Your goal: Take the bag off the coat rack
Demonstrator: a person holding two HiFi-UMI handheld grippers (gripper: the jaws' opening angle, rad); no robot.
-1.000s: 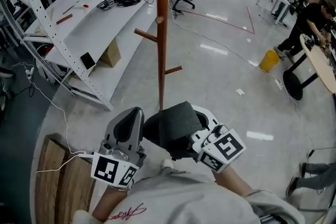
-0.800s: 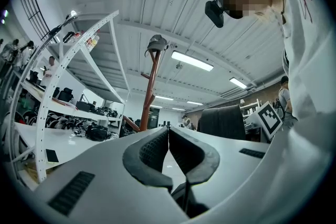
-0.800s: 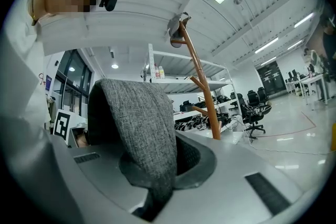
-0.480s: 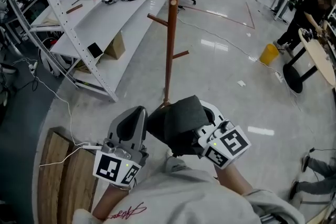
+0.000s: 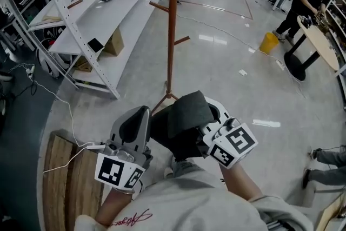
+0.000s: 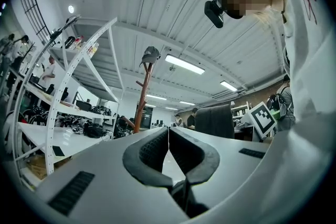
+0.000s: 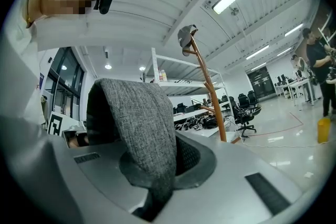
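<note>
Right gripper (image 7: 167, 157) fingers pinch a grey felt-textured bag (image 7: 137, 118); ribbed left gripper (image 6: 168, 138) fingers press together.

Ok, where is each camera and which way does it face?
Head view: on the person's head, looking down at the coat rack; shows forearms, left gripper, right gripper holding the grey bag.
Left gripper view: on that gripper, aimed up along shut, empty jaws; shirt at right.
Right gripper view: aimed up along jaws shut on the grey bag; shirt at left.
Both gripper views show the cap atop the coat rack.
</note>
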